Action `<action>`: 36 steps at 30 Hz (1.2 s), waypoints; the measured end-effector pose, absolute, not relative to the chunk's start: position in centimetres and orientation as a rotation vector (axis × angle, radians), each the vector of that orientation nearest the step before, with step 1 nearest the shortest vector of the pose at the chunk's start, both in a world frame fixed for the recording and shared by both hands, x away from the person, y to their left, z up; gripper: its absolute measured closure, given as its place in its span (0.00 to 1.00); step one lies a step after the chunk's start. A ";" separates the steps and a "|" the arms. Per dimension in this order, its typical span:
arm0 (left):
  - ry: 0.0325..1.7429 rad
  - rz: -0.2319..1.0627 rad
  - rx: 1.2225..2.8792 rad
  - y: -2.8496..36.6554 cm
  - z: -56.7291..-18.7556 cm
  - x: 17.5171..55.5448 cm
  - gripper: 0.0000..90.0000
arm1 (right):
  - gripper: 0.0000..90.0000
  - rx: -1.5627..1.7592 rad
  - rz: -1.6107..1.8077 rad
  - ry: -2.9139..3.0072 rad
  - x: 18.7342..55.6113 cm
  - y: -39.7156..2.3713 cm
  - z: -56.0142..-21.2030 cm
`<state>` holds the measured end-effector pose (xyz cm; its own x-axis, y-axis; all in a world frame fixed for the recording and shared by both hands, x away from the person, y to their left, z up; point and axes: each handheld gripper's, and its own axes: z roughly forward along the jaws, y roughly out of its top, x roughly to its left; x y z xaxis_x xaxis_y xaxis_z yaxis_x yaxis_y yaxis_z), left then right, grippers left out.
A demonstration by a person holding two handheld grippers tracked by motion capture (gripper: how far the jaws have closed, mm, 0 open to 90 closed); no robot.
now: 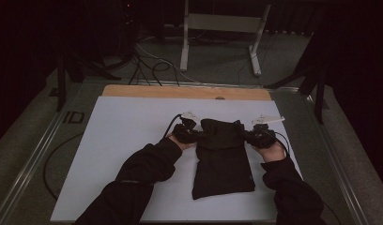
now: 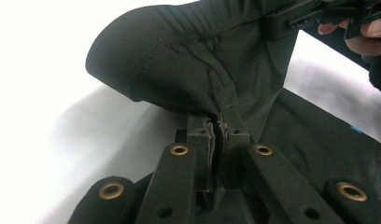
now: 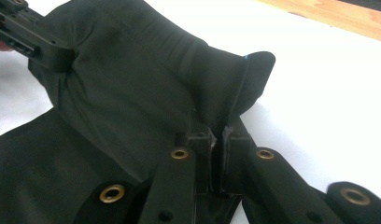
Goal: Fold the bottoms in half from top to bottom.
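Black cloth (image 1: 221, 159), plain weave, tiny blue tag at its edge. Desk (image 1: 124, 140) white, wood-coloured strip at far side. Tools (image 1: 192, 135) black, brass rivets.

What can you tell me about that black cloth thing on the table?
The black cloth looks like a folded woven garment, long and dark, lying on the white table. Its far end is lifted and curls over. The left gripper and right gripper are each shut on one side of it.
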<state>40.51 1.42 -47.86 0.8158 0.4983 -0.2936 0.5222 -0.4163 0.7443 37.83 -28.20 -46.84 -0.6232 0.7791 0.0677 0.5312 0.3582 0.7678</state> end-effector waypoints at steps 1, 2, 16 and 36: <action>0.750 -0.036 2.082 1.4 -47.9 40.4 0.96 | 0.95 1.157 1.140 2.318 37.6 -28.3 -46.9; 0.747 -0.041 2.082 1.4 -47.9 40.2 0.96 | 0.95 1.160 1.144 2.321 37.5 -28.4 -46.9; 0.705 -0.064 2.087 1.2 -47.7 37.9 0.96 | 0.95 1.162 1.165 2.310 34.4 -29.0 -46.9; 0.704 -0.047 2.101 2.0 -48.2 33.3 0.96 | 0.95 1.144 1.180 2.362 30.4 -28.3 -47.2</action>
